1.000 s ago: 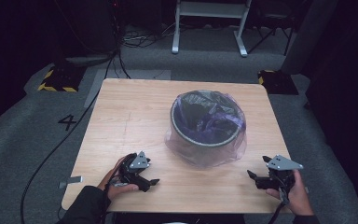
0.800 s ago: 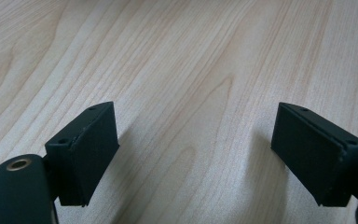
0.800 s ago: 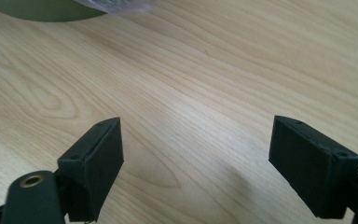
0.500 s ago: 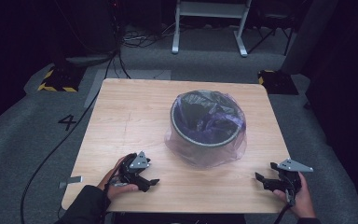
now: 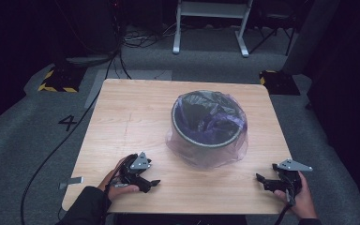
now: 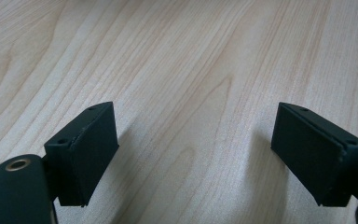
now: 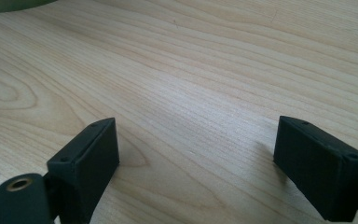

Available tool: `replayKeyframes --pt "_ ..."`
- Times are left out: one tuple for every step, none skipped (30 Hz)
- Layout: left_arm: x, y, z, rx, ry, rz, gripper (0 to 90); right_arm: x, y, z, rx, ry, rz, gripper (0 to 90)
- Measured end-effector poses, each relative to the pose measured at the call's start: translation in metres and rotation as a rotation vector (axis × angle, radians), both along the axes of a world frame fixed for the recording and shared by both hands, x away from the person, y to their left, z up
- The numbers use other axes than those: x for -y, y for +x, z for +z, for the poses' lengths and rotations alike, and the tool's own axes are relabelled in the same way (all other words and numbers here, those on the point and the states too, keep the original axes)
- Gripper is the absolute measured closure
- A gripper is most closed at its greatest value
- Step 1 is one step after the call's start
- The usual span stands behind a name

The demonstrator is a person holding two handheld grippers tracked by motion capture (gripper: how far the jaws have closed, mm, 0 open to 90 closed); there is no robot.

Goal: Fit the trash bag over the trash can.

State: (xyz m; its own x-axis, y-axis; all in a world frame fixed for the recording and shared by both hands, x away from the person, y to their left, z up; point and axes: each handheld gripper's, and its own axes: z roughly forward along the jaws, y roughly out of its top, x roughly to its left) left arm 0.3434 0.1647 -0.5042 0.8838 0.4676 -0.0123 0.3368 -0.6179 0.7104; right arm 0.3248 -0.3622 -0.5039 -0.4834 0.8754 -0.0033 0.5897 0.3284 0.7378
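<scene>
A round dark bin [image 5: 209, 123] lined with a translucent purple-tinted plastic bag stands right of centre on the wooden table [image 5: 131, 117]. The bag drapes down over the bin's outside to the tabletop. My left gripper [image 5: 152, 183] rests low on the table near the front edge, front-left of the bin, held by a hand. In the left gripper view it [image 6: 195, 154] is open, with bare wood between the jaws. My right gripper [image 5: 261, 180] sits at the front right corner, front-right of the bin. It [image 7: 196, 158] is open over bare wood too.
The table stands on grey carpet marked with a "4" [image 5: 68, 123]. A black cable [image 5: 56, 145] runs across the floor at the left. A white metal frame [image 5: 211, 23] and yellow-black striped blocks [image 5: 58, 80] lie beyond the far edge. A grey tab [image 5: 71, 181] sticks out at the table's front left.
My right gripper has drifted toward the front right corner of the table, away from the bin. The left gripper has stayed in place.
</scene>
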Motion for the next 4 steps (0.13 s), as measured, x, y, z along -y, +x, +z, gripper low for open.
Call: replayKeyframes --pt "0.0000 0.0000 0.0000 0.000 0.000 0.000 14.0 0.0000 0.0002 -0.0001 0.000 0.000 0.001 13.7" --pt "0.0000 0.0000 0.0000 0.000 0.000 0.000 14.0 -0.0001 0.0004 -0.0001 -0.001 0.001 0.000 13.6" --pt "0.0001 0.0002 0.0000 0.000 -0.001 -0.002 14.0 -0.0001 0.0005 -0.0001 -0.001 0.001 0.001 13.5" --pt "0.0001 0.0003 0.0000 0.001 0.000 -0.002 13.9 0.0000 0.0008 0.0000 -0.002 0.000 0.002 13.4"
